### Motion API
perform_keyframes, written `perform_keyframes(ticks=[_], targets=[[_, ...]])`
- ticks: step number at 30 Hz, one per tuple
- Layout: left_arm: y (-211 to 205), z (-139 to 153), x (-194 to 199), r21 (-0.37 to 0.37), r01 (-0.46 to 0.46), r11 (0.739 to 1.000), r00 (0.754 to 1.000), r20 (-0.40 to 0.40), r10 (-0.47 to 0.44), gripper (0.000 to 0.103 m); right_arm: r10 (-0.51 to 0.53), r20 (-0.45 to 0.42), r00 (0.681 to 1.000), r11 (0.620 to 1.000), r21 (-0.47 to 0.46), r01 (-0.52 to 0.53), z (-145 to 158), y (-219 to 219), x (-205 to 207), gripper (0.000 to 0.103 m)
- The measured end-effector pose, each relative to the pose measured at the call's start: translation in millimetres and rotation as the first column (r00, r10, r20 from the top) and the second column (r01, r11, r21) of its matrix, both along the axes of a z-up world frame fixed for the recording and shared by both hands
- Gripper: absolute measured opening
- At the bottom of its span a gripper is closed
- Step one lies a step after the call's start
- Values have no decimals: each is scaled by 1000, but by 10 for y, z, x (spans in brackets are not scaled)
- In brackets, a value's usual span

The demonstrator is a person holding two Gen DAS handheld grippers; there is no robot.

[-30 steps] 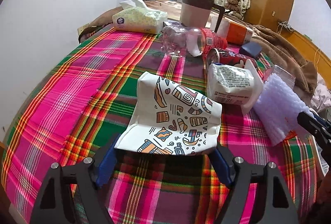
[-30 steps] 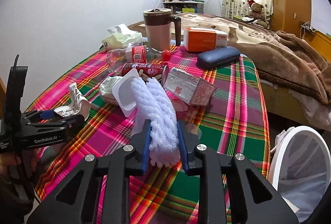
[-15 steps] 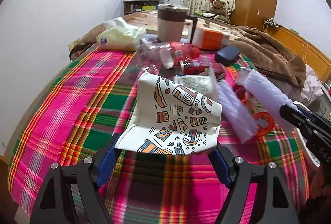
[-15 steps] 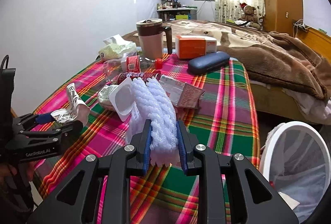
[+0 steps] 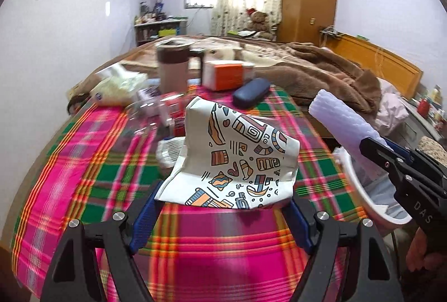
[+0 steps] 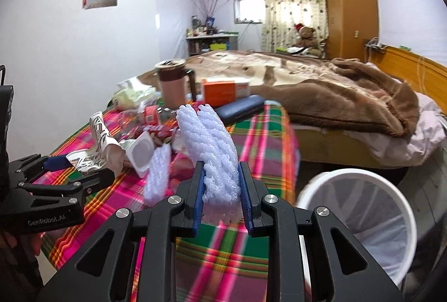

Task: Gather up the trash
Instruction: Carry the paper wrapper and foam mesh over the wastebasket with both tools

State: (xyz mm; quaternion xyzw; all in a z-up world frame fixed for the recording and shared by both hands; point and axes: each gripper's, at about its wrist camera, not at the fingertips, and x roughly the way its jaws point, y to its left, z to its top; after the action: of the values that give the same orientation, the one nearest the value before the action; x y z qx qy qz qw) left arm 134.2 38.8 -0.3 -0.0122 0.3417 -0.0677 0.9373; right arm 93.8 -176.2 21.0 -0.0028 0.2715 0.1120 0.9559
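My left gripper (image 5: 223,207) is shut on a flattened white paper cup with coloured doodles (image 5: 240,157), held above the plaid table. It also shows at the left of the right wrist view (image 6: 100,137). My right gripper (image 6: 222,190) is shut on a white foam net sleeve (image 6: 209,143), lifted above the table's right part. That sleeve shows at the right of the left wrist view (image 5: 343,120). A white trash bin with a liner (image 6: 360,207) stands on the floor right of the table.
On the plaid table (image 5: 83,170) lie a second foam sleeve (image 6: 157,173), a yogurt cup (image 6: 141,154), a red can, a clear bottle (image 5: 151,112), a tissue pack (image 5: 120,87), a brown mug (image 5: 173,67), an orange box (image 5: 226,76) and a blue case (image 5: 251,92). A bed lies behind.
Both grippers have risen from the table with their loads. The right one has swung toward the white bin, which now looms larger at lower right.
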Motion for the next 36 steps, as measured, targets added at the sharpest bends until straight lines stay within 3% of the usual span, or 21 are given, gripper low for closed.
perform_keyframes(ticks=[12,23,36], targets=[[-833,205,-10,5,164,987,985,47,-164,80,-162,32,986,987,-17,162,38,-519,-92,24],[-1619,289,18,1,311,951,948,67,-310,80,-288,29,957,957,-17,288,20,-937,-155,24],[-2291,61,170,12,413,911,911,10,-413,80,-393,-45,918,919,-13,393,-175,-1338,-183,24]])
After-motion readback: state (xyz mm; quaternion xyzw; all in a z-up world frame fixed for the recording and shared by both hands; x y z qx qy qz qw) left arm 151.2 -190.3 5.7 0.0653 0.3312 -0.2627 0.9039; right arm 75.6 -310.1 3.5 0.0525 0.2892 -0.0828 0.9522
